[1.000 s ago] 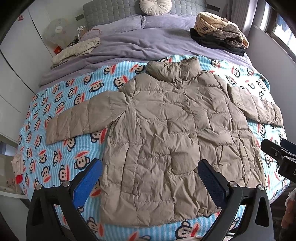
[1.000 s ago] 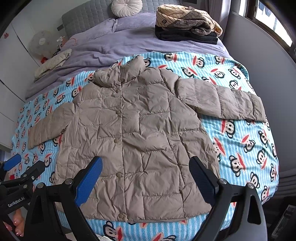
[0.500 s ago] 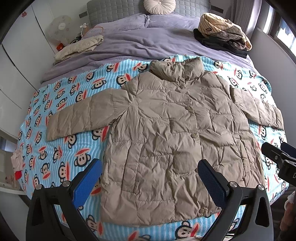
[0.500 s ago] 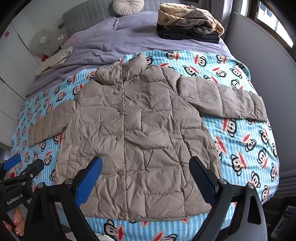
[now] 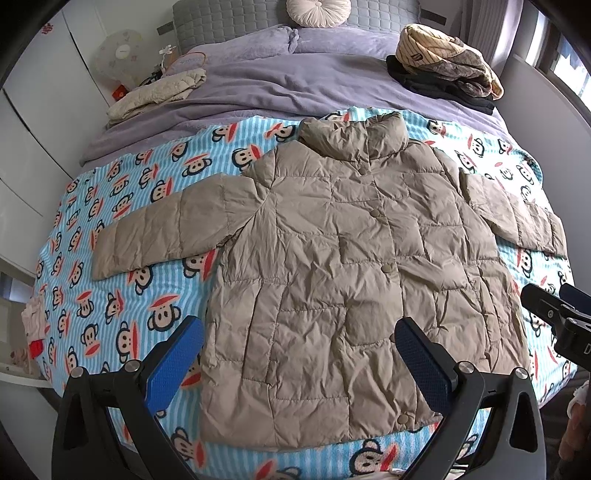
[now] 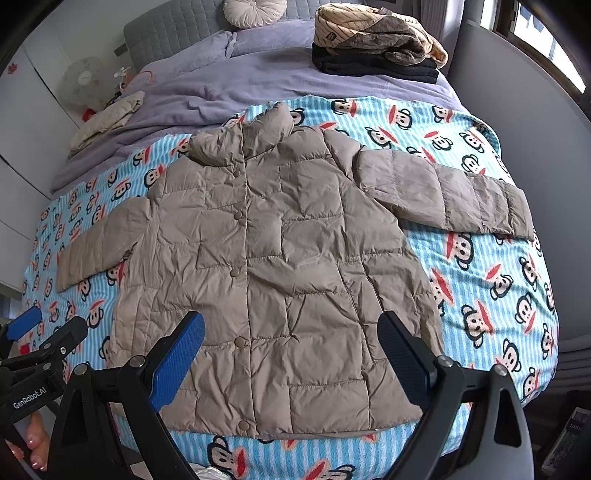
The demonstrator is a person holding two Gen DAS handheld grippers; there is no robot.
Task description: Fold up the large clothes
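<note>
A beige quilted puffer jacket [image 5: 332,266] lies flat, front up and buttoned, on a blue monkey-print blanket [image 5: 122,295], with both sleeves spread out to the sides; it also shows in the right wrist view [image 6: 266,266]. My left gripper [image 5: 299,354] is open and empty, held above the jacket's hem. My right gripper [image 6: 291,350] is open and empty too, above the hem. The right gripper also shows at the right edge of the left wrist view [image 5: 554,314]. The left gripper also shows at the left edge of the right wrist view [image 6: 40,336].
A purple duvet [image 5: 280,77] covers the far half of the bed. A stack of folded clothes [image 5: 443,70] sits at the far right, a folded cream garment [image 5: 159,88] at the far left. A round cushion [image 5: 317,11] leans on the grey headboard. A grey wall [image 6: 535,110] borders the right side.
Both grippers have moved slightly; the jacket sits a little lower in both views. Jacket and blanket have not moved. Both grippers stay open.
</note>
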